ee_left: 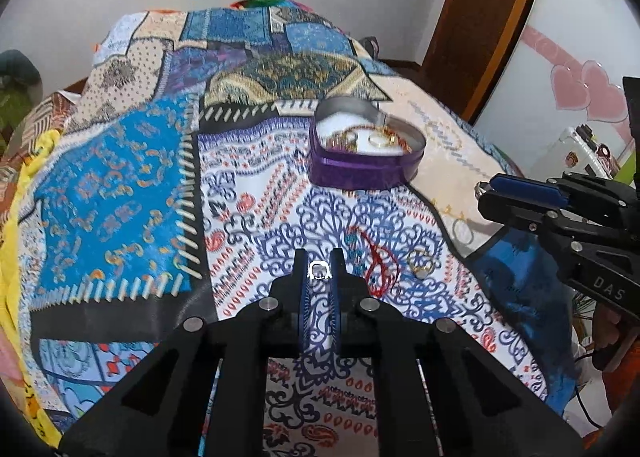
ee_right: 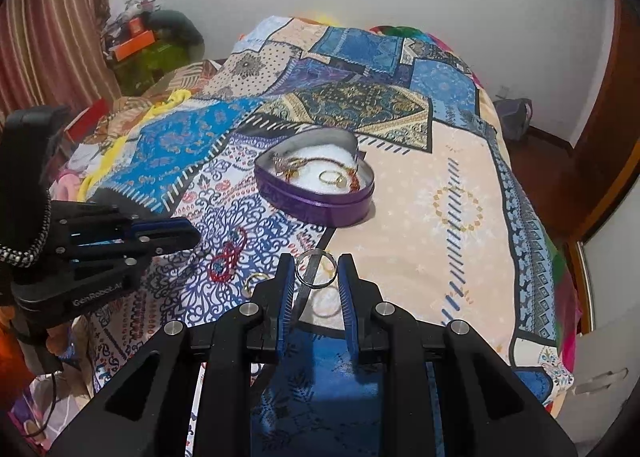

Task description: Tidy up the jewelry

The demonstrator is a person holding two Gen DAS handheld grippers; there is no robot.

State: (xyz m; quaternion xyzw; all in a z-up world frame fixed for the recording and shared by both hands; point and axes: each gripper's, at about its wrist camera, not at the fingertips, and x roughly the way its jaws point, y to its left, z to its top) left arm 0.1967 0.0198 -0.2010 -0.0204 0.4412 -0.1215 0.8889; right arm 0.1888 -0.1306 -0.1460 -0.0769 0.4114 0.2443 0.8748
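Observation:
A purple heart-shaped tin (ee_left: 362, 173) sits on the patterned bedspread and holds gold rings and chains on white padding; it also shows in the right wrist view (ee_right: 320, 205). My left gripper (ee_left: 319, 269) is shut on a small silver ring (ee_left: 319, 270), held above the bedspread short of the tin. My right gripper (ee_right: 317, 269) is shut on a larger silver ring (ee_right: 316, 269), also short of the tin. A red thread bracelet (ee_left: 378, 261) and a gold ring (ee_left: 420, 261) lie on the bedspread between the grippers. Another gold ring (ee_right: 326, 303) lies under my right gripper.
The patchwork bedspread (ee_left: 160, 177) covers a bed. A wooden door frame (ee_left: 480, 17) and a white cabinet with pink hearts (ee_left: 580, 77) stand to the right. Clutter and a curtain (ee_right: 48, 37) are at the left. Yellow cloth (ee_left: 24, 177) lies at the bed's left edge.

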